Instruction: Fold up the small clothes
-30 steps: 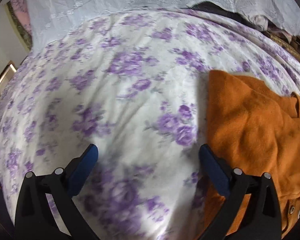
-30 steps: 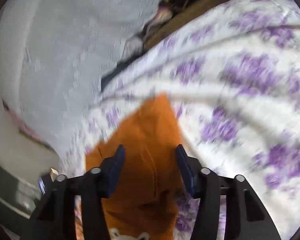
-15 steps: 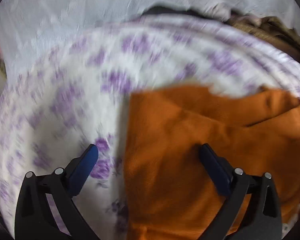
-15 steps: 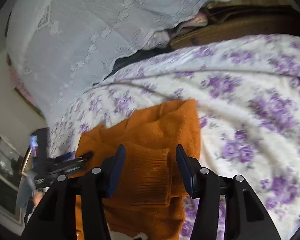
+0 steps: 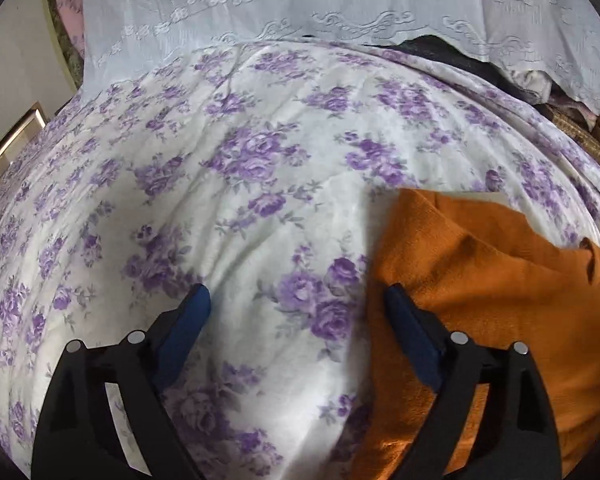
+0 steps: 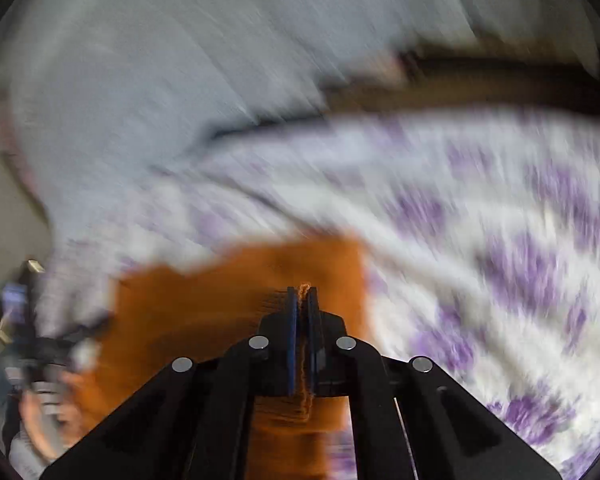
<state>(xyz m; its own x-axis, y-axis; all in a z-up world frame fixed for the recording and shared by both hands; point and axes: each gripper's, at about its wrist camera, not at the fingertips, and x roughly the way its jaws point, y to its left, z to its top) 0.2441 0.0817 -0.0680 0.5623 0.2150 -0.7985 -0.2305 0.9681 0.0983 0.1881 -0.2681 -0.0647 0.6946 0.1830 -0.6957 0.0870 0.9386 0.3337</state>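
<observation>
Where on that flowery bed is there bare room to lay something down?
The floral bedspread lies bare from the orange garment leftward and up to the white lace cloth. It is crowded at the far right, where dark clutter piles up.

A bed is covered by a purple-flowered sheet (image 5: pixel 260 184); white lace fabric (image 5: pixel 300 4) is draped behind it.

You have no readable text, label, brand, number or sign in either wrist view, and the right wrist view is heavily blurred.
</observation>
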